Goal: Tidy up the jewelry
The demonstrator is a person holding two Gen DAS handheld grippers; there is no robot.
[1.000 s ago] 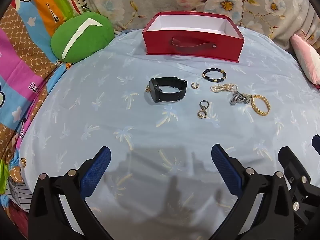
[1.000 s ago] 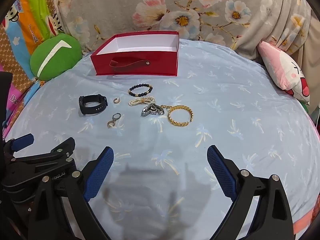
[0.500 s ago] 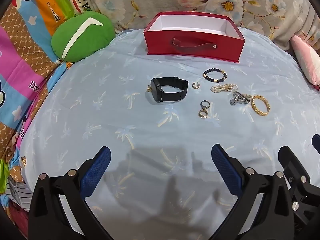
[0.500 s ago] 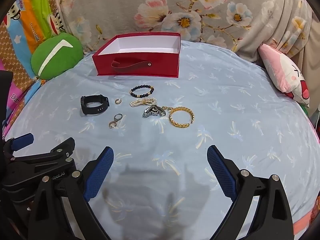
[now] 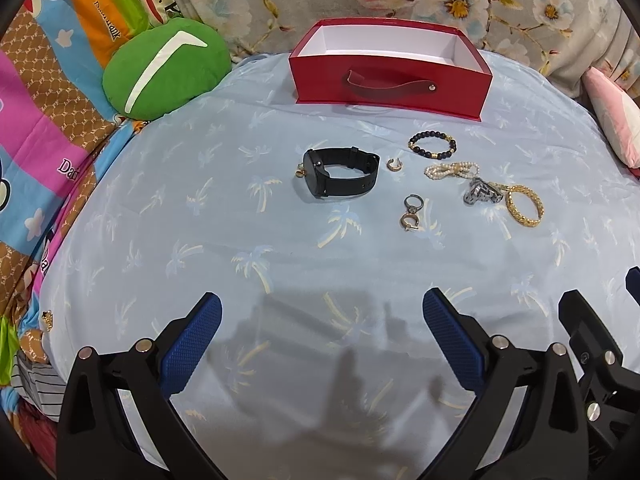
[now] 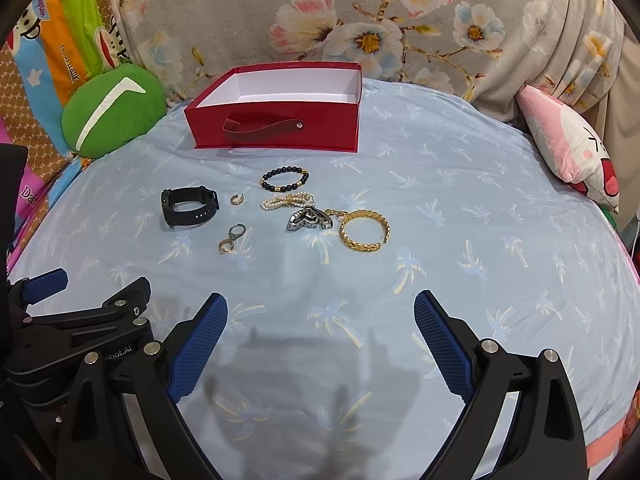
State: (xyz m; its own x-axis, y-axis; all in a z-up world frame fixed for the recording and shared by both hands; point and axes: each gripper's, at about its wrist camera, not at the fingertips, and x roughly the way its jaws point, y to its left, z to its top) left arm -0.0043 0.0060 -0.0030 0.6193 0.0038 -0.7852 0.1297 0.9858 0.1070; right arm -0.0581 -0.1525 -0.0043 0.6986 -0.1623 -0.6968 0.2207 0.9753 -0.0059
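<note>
The task looks not yet begun, as I judge it: the red box (image 5: 390,70) stands at the upper middle of the frame on the blue sheet (image 5: 200,248), and the part of its white inside that shows is bare. All the jewelry lies on the sheet below the box. In the left wrist view, the black watch (image 5: 340,178) is in the middle, with a small gold piece, too small to name, touching its left side. A small ring (image 5: 395,164) is just right of the watch, and two linked rings (image 5: 411,218) lie lower. To the right are the bead bracelet (image 5: 432,146), the pearl bracelet (image 5: 452,170), a silver piece (image 5: 482,194) and the gold bangle (image 5: 524,205); the silver piece seems to touch the bangle. The left gripper (image 5: 322,336) is at the bottom of its frame with the jaws spread wide and nothing between them. The right gripper (image 6: 320,338) is the same, wide apart and holding nothing, low in its own view. Both are well apart from the jewelry. So every piece remains to be picked and put into the box, one by one I think, and the thin rings may be hard to pinch on soft cloth.
</note>
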